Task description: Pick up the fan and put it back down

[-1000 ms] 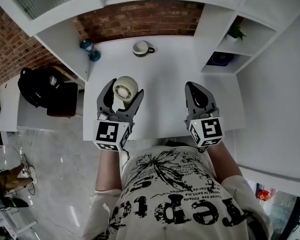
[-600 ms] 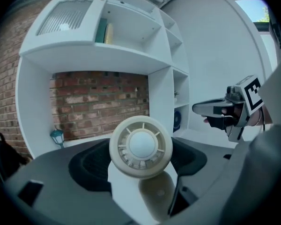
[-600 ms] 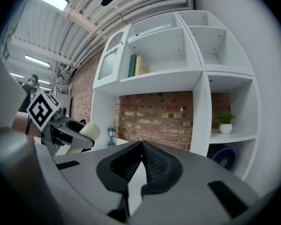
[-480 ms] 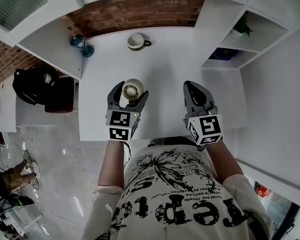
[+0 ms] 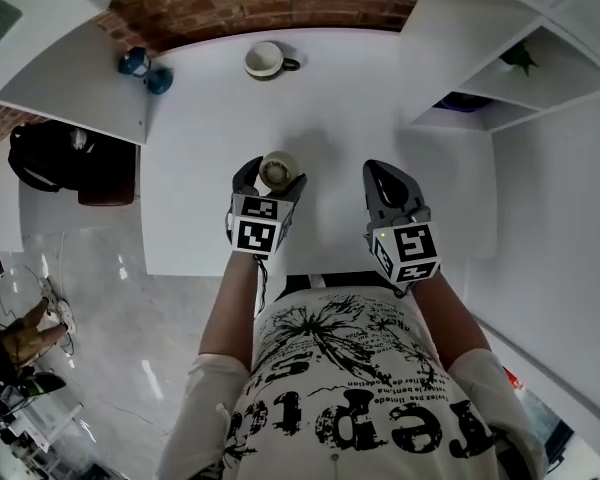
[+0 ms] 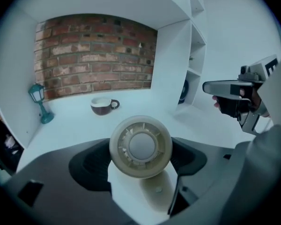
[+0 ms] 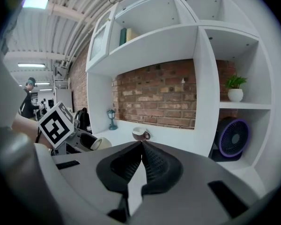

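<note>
Well, my left gripper (image 5: 272, 176) is clamped on the small cream fan (image 5: 278, 169) near the middle of the white table (image 5: 200, 168), its jaws pressed against either side of the round head; a second ago they stood wide around it. My right gripper (image 5: 385, 182) hangs to the right, jaws together on nothing, as before. The cup (image 5: 264, 60) at the top of the frame shows a pale inside; I cannot tell what it holds. Only the right gripper view shows what fills the shelf compartments (image 7: 234, 121): a purple fan (image 7: 230, 138) at lower right, a potted plant (image 7: 235, 88) above it, books (image 7: 126, 35) at upper left. Only the left gripper view shows the base (image 6: 155, 191) below the cream head.
</note>
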`<state>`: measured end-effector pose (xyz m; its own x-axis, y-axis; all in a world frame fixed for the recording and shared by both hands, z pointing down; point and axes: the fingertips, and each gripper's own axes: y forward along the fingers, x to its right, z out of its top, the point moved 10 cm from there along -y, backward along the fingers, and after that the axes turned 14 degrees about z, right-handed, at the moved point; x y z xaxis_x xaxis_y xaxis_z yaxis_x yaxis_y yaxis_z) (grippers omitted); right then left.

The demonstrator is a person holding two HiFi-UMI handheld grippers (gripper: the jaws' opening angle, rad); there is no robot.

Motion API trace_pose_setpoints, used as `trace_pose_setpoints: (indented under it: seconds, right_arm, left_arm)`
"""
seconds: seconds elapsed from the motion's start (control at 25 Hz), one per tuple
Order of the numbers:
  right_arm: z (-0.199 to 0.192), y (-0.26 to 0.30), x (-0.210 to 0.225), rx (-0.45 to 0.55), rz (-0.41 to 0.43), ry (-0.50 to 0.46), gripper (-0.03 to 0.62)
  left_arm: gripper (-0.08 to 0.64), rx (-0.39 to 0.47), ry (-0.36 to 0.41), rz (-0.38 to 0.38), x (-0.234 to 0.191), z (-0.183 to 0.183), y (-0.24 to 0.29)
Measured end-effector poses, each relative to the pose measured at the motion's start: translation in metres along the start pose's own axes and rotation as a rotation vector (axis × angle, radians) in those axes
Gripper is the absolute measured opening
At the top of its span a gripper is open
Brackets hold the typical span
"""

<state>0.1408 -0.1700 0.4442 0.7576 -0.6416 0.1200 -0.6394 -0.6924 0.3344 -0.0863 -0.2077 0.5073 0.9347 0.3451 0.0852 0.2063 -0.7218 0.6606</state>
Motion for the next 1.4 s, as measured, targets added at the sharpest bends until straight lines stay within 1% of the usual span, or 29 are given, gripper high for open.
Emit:
trace_pose_setpoints:
  seconds: [0.2,0.32,0.68,0.88,1.04,1.16,1.24,1.4]
  right_arm:
    - [-0.007,0.015,0.010,-0.030,0.036,-0.010,0.015]
    - [-0.015,0.020,0.015,-0.059,0.051,0.002,0.015]
    - [-0.025,0.027,0.031,-0.107,0.069,0.023,0.015]
    - [-0.024,0.030,0.037,-0.127,0.077,0.012,0.015]
    - [-0.022,0.030,0.039,-0.133,0.074,0.003,0.015]
    - [-0.020,0.029,0.038,-0.142,0.069,-0.004,0.015]
    - [-0.017,0.026,0.037,-0.141,0.064,-0.008,0.015]
    - [-0.010,0.020,0.034,-0.136,0.042,-0.010,0.015]
  left_arm:
    - [0.385,-0.100,-0.003,-0.017,0.010,-0.016,0.038]
    - [0.385,-0.147,-0.019,-0.021,0.012,-0.023,0.055]
    - [0.385,-0.232,-0.035,-0.005,0.015,-0.033,0.088]
    - [0.385,-0.245,-0.041,0.017,0.019,-0.037,0.098]
    - [0.385,-0.285,-0.003,0.048,0.025,-0.035,0.101]
    - [0.387,-0.288,-0.014,0.037,0.027,-0.036,0.100]
    - [0.387,-0.277,-0.026,0.039,0.026,-0.033,0.096]
    - [0.387,-0.217,-0.037,0.028,0.023,-0.020,0.079]
